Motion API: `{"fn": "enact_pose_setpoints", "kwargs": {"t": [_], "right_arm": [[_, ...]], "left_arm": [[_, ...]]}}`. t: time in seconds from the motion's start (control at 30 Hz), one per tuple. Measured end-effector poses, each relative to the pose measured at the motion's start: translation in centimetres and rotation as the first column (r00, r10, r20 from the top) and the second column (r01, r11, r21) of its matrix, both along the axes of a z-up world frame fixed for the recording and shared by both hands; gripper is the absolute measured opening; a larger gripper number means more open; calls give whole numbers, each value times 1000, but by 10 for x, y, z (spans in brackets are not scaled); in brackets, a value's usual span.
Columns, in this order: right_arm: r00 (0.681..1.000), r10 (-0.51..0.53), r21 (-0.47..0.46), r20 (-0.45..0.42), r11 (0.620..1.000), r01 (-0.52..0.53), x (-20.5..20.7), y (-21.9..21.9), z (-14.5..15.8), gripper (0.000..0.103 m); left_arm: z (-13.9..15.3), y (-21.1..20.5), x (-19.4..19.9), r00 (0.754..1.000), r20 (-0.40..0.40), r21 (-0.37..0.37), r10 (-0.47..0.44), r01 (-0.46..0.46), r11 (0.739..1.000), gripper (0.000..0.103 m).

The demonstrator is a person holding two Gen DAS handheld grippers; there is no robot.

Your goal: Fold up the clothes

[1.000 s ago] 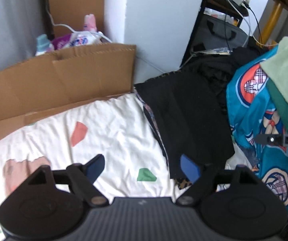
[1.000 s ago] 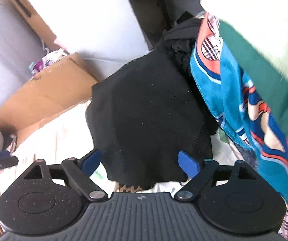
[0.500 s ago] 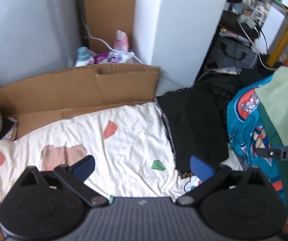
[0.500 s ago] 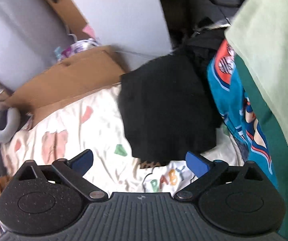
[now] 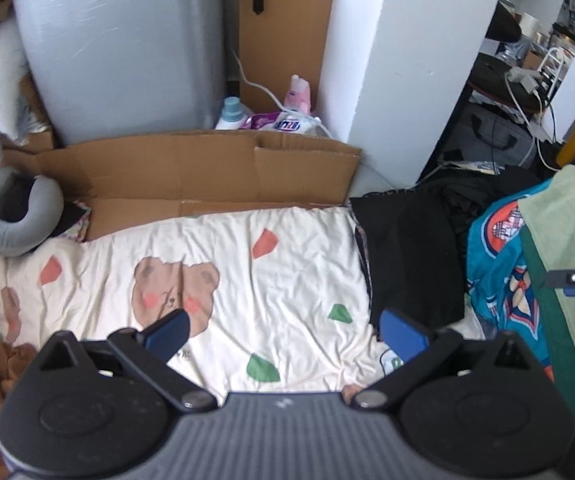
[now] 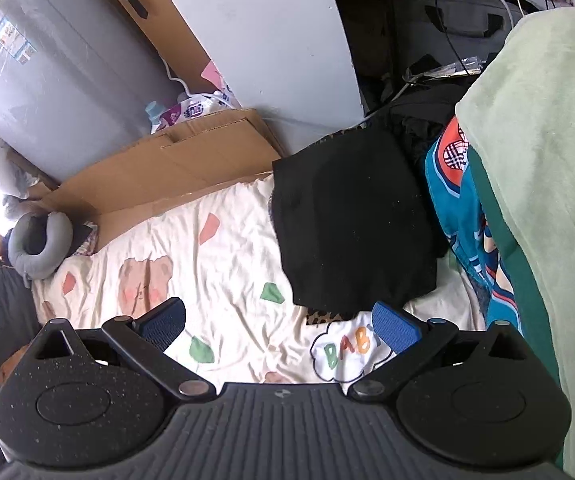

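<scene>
Folding looks between garments, I judge: a black garment (image 6: 351, 224) lies flat and squared on the bear-print sheet (image 5: 223, 276), beside a heap topped by a pale green fleece (image 6: 543, 152). Both left tongs (image 5: 283, 330) and right tongs (image 6: 279, 320) hover spread wide, holding and touching nothing.

Black garment (image 6: 351, 216) folded flat (beside heaped clothes (image 6: 527, 184)).

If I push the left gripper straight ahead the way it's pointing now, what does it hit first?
Most likely the cream bear-print sheet, which fills the gap ahead of the open left gripper. The folded black garment lies off to the right of that line. Depth is hard to judge in this fisheye view.
</scene>
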State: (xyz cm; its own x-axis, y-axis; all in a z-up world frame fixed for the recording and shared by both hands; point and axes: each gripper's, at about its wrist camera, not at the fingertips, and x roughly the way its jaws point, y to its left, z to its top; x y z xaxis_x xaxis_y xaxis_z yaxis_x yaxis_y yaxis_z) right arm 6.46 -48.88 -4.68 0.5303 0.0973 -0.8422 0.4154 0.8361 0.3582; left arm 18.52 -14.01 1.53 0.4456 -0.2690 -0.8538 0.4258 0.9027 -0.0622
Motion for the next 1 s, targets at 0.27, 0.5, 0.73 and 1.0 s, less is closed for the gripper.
{"fn": "enact_pose_setpoints", "kwargs": {"t": [0.27, 0.5, 0.73, 1.0], "right_arm": [[997, 76, -43, 16, 996, -75, -15, 20, 31, 102], [990, 140, -59, 35, 989, -138, -23, 44, 52, 102], [977, 197, -56, 78, 980, -193, -31, 71, 59, 102], [958, 266, -104, 109, 961, -255, -44, 104, 71, 102]], "left_arm": [[18, 30, -33, 999, 13, 23, 52, -53, 998, 103], [32, 60, -57, 993, 42, 8, 112, -113, 994, 103], [41, 87, -86, 981, 62, -13, 183, -182, 983, 103], [53, 111, -127, 949, 111, -24, 296, -295, 955, 103]]}}
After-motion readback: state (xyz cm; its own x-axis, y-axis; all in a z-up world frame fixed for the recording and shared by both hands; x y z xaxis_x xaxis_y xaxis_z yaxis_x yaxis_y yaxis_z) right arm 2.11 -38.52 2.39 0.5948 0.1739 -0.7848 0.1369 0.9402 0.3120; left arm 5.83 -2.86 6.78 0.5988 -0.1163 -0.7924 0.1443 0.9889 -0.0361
